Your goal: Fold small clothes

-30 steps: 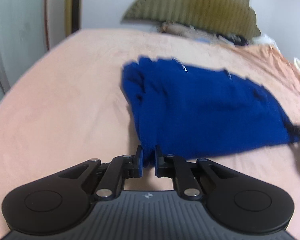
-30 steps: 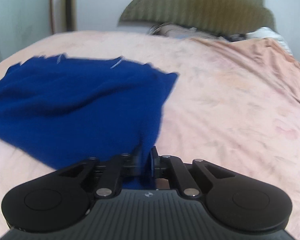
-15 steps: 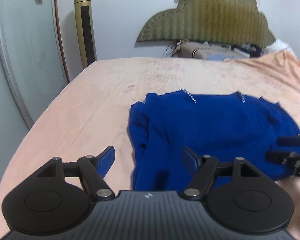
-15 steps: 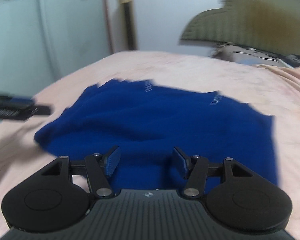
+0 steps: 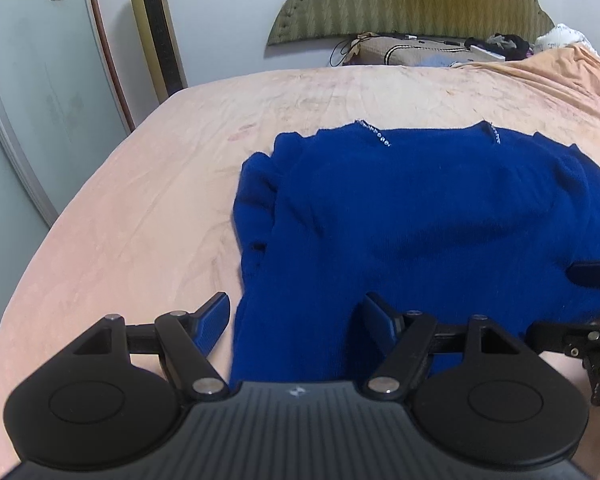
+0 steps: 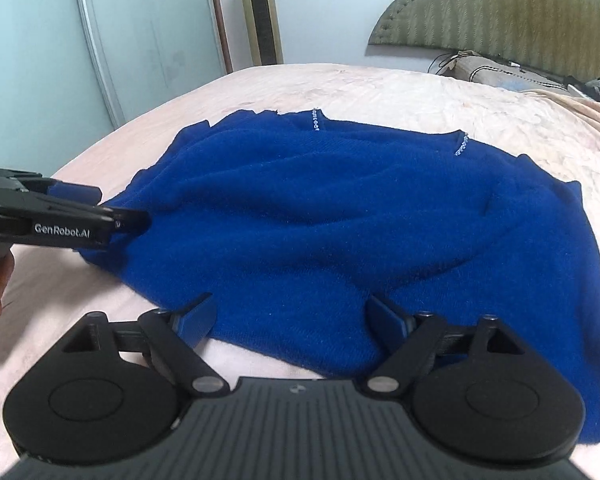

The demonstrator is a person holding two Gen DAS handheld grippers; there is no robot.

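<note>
A blue knit sweater point(image 5: 420, 208) lies on the pink bedsheet point(image 5: 140, 200), its neckline with small bead trims at the far side. It also shows in the right wrist view point(image 6: 340, 232). My left gripper point(image 5: 296, 320) is open and empty, its fingers just above the sweater's near left edge. My right gripper point(image 6: 288, 316) is open and empty over the sweater's near hem. The left gripper also shows from the side in the right wrist view point(image 6: 100, 216), at the sweater's left edge. The right gripper shows in the left wrist view point(image 5: 592, 300) at the far right.
A green padded headboard point(image 5: 412, 0) and a pillow with clutter point(image 5: 420, 50) stand at the far end of the bed. A gold tower fan point(image 5: 158, 28) and a sliding glass door point(image 5: 32, 92) are to the left. The bed's left edge point(image 5: 52, 236) is close.
Both grippers were shut on the sweater's near edge a second ago. They have let go, opened wide and pulled back and up; the sweater now lies on the bed.
</note>
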